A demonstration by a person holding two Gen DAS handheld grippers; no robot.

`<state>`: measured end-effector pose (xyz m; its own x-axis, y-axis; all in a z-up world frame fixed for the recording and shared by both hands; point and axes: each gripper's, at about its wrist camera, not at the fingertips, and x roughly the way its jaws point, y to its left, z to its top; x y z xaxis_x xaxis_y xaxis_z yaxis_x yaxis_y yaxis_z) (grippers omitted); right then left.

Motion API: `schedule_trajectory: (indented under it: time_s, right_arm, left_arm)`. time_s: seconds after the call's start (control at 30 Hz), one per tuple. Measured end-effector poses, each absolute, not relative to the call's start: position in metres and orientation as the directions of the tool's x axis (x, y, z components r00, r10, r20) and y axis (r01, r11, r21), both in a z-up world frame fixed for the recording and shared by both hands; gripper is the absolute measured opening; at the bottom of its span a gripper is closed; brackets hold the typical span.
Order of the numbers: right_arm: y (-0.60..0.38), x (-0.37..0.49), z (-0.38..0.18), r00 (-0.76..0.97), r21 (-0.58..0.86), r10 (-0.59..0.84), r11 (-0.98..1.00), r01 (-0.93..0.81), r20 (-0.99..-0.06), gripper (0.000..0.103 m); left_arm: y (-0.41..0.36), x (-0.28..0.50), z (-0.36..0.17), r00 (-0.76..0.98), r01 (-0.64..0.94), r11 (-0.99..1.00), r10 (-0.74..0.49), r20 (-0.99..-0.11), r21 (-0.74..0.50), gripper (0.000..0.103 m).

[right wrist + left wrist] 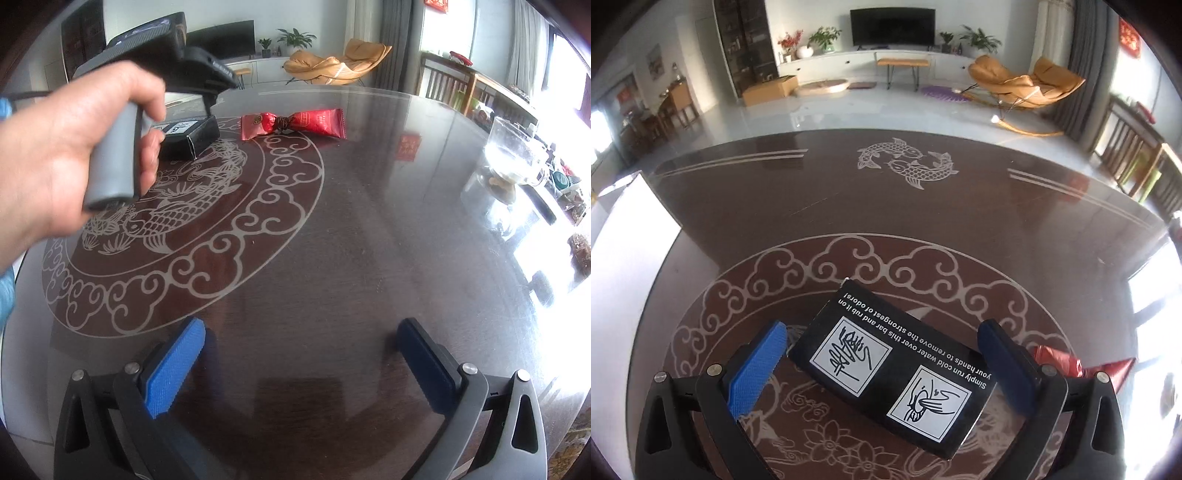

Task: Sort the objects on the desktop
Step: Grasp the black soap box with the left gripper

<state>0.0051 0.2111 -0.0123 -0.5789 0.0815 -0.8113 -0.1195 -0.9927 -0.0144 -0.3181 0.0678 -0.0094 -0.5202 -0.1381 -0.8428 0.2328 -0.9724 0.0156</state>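
A black box [892,365] with white hand-washing pictures lies flat and askew on the dark glass-topped table [923,221]. My left gripper [882,328] is open and straddles it, one blue pad [757,365] off each side; I cannot tell whether the pads touch it. A red twisted candy wrapper [1056,360] lies just right of that gripper. From the right wrist, the black box [192,138] and the red wrapper [295,123] sit at the far left of the table. My right gripper [301,326] stands open over bare tabletop with nothing between its pads.
A hand [55,147] holds the left tool's grey handle. A white flat object [631,229] lies at the table's left edge. A glass teapot [513,155] and small containers crowd the right edge. Chairs stand beyond the table.
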Motion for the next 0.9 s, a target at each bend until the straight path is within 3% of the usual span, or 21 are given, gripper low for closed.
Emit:
schedule_trajectory:
  time_s: [0.3, 0.8, 0.83, 0.87, 0.9]
  right_arm:
    - [0.211, 0.005, -0.012, -0.579, -0.014, 0.081, -0.993, -0.119, -0.811, 0.103]
    - [0.211, 0.005, -0.012, -0.579, -0.014, 0.081, -0.993, -0.12, -0.811, 0.103]
    - [0.211, 0.005, -0.012, -0.579, -0.014, 0.081, -0.993, -0.12, -0.811, 0.103]
    - [0.211, 0.005, -0.012, -0.579, -0.014, 0.081, -0.993, -0.12, -0.811, 0.103]
    - [0.211, 0.005, -0.012, -0.579, -0.014, 0.081, -0.993, -0.12, -0.811, 0.103]
  left_arm:
    - [0.02, -0.278, -0.014, -0.55, 0.166, -0.986, -0.071, -0.832, -0.026, 0.103]
    - [0.023, -0.282, -0.034, -0.535, 0.103, -0.99, 0.024, -0.844, -0.093, 0.103]
    - [0.023, -0.281, -0.034, -0.541, 0.09, -0.992, 0.022, -0.841, -0.083, 0.098]
    - [0.022, -0.28, -0.033, -0.554, 0.076, -0.995, 0.012, -0.833, -0.065, 0.078]
    - [0.022, -0.277, -0.032, -0.567, 0.064, -0.998, -0.013, -0.824, -0.028, 0.067]
